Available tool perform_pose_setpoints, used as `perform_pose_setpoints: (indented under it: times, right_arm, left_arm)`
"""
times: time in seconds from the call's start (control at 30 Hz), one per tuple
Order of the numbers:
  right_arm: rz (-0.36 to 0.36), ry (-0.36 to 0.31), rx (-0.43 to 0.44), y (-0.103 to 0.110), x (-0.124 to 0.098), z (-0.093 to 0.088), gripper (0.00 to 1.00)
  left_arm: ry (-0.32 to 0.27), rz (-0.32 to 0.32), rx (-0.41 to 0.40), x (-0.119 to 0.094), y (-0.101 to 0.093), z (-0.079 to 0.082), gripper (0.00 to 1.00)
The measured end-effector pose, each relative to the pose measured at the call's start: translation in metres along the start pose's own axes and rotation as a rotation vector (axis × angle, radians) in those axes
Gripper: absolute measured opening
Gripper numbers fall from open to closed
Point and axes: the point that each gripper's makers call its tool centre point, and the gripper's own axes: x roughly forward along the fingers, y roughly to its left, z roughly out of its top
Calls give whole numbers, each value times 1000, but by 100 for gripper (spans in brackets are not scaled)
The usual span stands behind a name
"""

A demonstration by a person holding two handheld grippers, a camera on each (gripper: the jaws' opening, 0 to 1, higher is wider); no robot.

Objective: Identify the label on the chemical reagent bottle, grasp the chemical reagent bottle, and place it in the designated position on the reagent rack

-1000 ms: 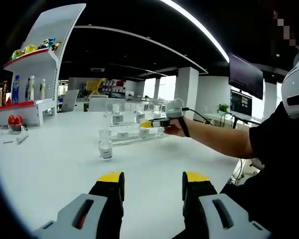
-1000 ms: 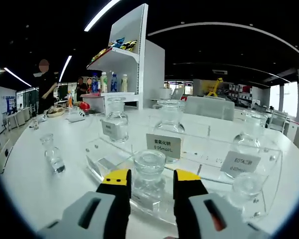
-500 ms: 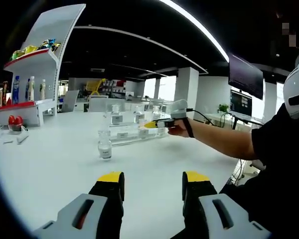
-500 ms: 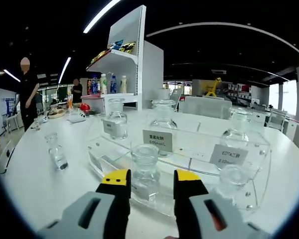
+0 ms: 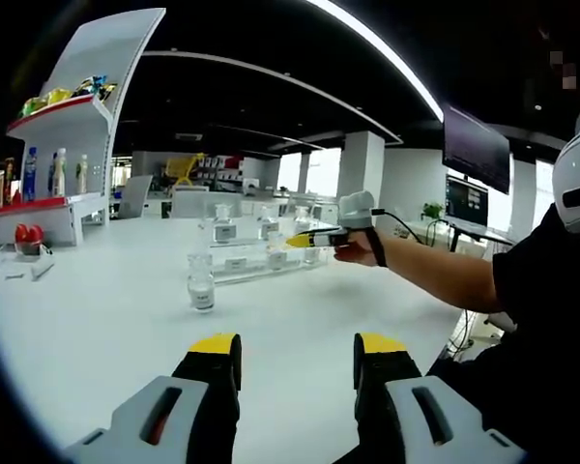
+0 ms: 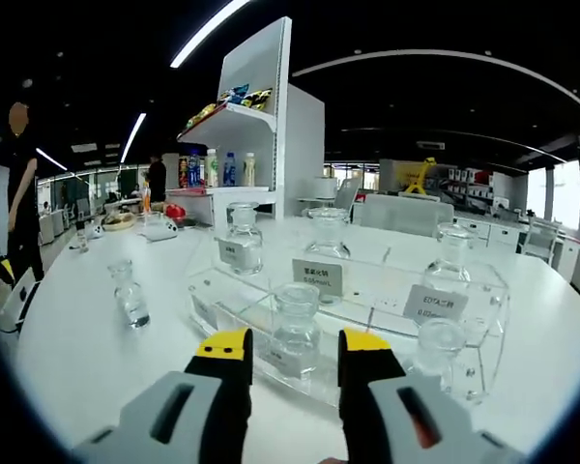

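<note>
Reagent bottle [image 6: 296, 327] now sits in the front row of the clear acrylic reagent rack [image 6: 367, 319], standing free of the right gripper [image 6: 293, 346]. A second ago its neck was right between the yellow-tipped fingers; since then the gripper has backed off and the rack reads smaller and further out in the right gripper view. Fingers are spread with nothing between them. Looks like a completed placement plus retreat, not a fresh approach.

Slot label in front of it is too small to read, so I can't confirm it's the designated position. The placard [image 6: 317, 276] behind carries printed text, probably a concentration.

Left gripper view: the right gripper [image 5: 303, 239] has pulled back from the rack [image 5: 261, 261], person's hand [image 5: 356, 249] on it. Left gripper [image 5: 297, 353] hangs low over the white tabletop [image 5: 106, 319], fingers apart, empty.

One loose bottle [image 5: 201, 283] stands on the tabletop, apart from the rack on its near side; same one in the right gripper view [image 6: 129, 293]. Likely next pick: read its label first, then grasp.
</note>
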Motion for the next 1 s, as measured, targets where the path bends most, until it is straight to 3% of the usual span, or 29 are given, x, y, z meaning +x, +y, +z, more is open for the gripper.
perform_pose_setpoints:
  times: [0.57, 1.0]
  right_arm:
    - [18, 9, 0, 0, -18, -5, 34]
    - [27, -25, -12, -2, -38, 8, 34]
  left_arm:
    - [-2, 8, 1, 2, 7, 2, 47]
    - [3, 11, -5, 4, 8, 0, 47]
